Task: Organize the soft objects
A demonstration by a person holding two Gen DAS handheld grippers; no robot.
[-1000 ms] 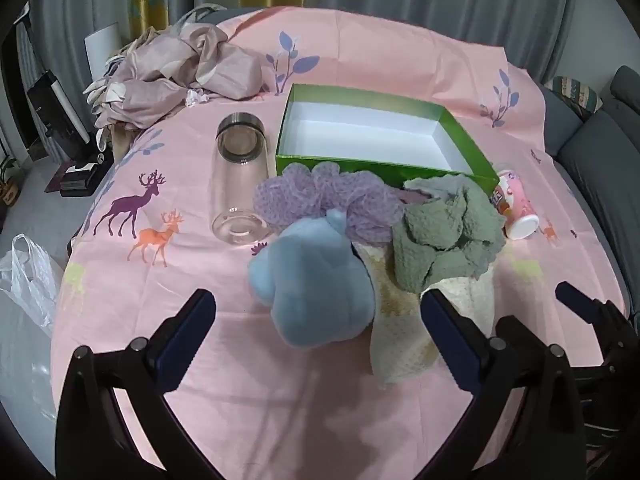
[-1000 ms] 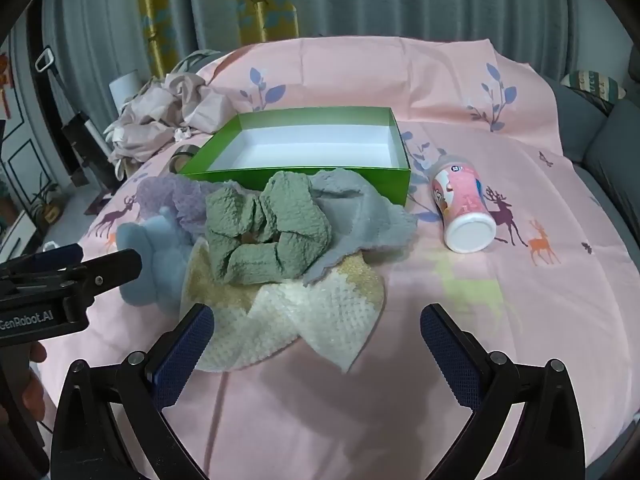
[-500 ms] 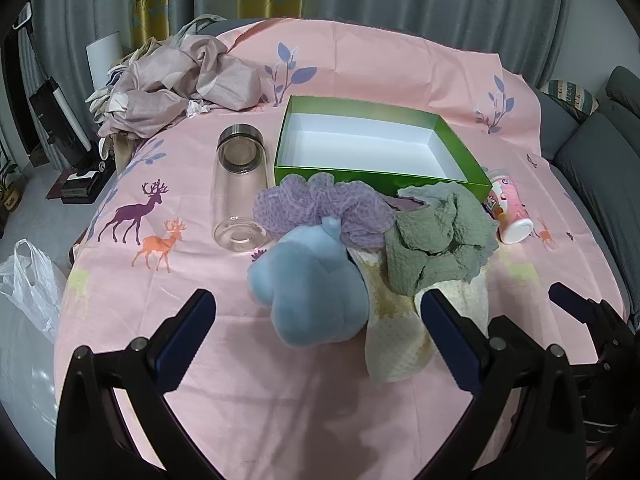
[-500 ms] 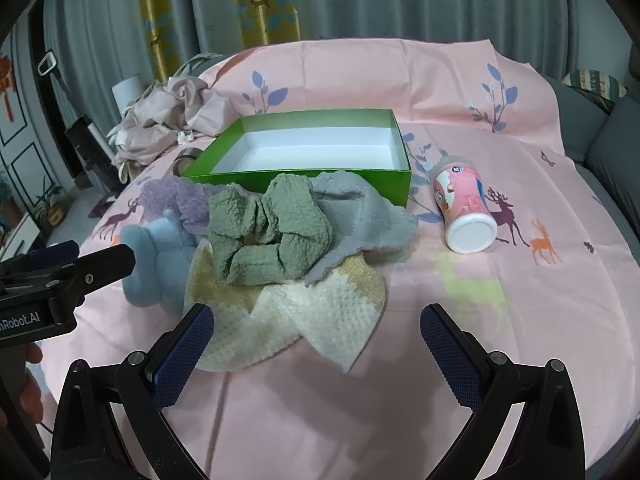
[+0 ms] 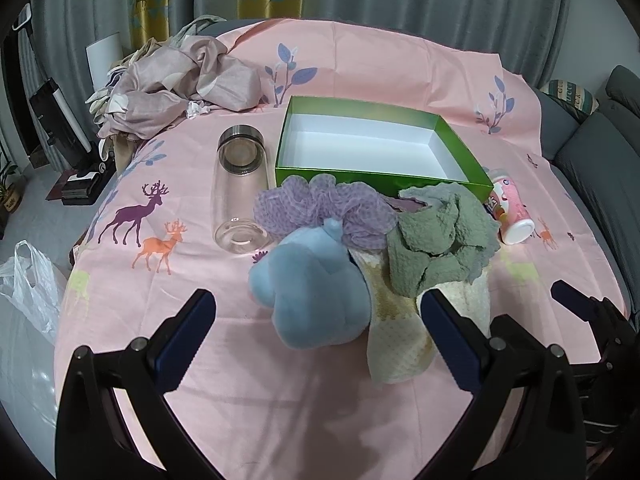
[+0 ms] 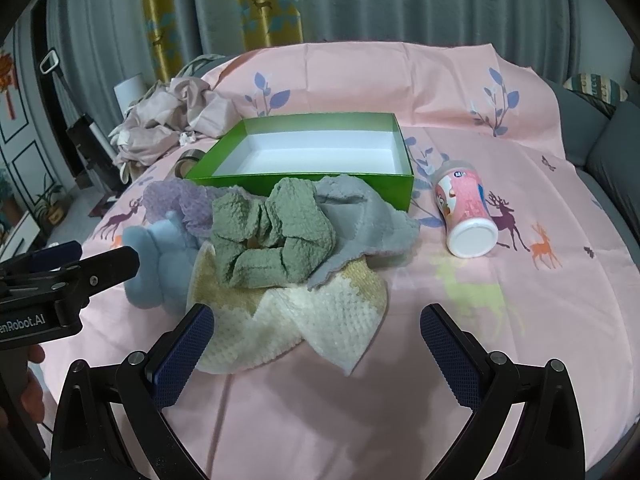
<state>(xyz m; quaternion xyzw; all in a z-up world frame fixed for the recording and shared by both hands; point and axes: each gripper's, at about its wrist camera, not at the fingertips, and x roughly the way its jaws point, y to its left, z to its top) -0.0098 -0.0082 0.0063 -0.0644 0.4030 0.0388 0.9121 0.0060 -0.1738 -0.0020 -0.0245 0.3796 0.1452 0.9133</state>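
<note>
counter (image 5: pixel 280 392): round, under a pink cloth with deer and leaf prints; bare cloth in front of the pile and to the right of it, the far-left edge crowded
crumpled fabric heap (image 5: pixel 180 84): beige-pink, far left by the edge
green box (image 5: pixel 380 178): open cardboard tray, white inside, nothing in it; near wall just behind the pile
soft pile: centre of the counter, in front of the box
cream knit cloth (image 6: pixel 320 312): waffle texture, bottom layer, corner pointing forward
blue plush toy (image 5: pixel 316 288): smooth, rounded, left front of the pile
green knit cloth (image 6: pixel 272 240): bunched, on top
grey cloth (image 6: pixel 368 216): fuzzy, scalloped edge, right of the green one
purple mesh puff (image 5: pixel 324 208): ruffled, back left
glass jar (image 5: pixel 240 192): clear, metal rim, lying on its side left of the pile
pink cup (image 6: pixel 466 212): printed, on its side right of the box
left hand-held gripper (image 5: pixel 316 320): jaws wide, holding nothing, before the plush
right hand-held gripper (image 6: pixel 316 328): jaws wide, holding nothing, before the cream cloth
</note>
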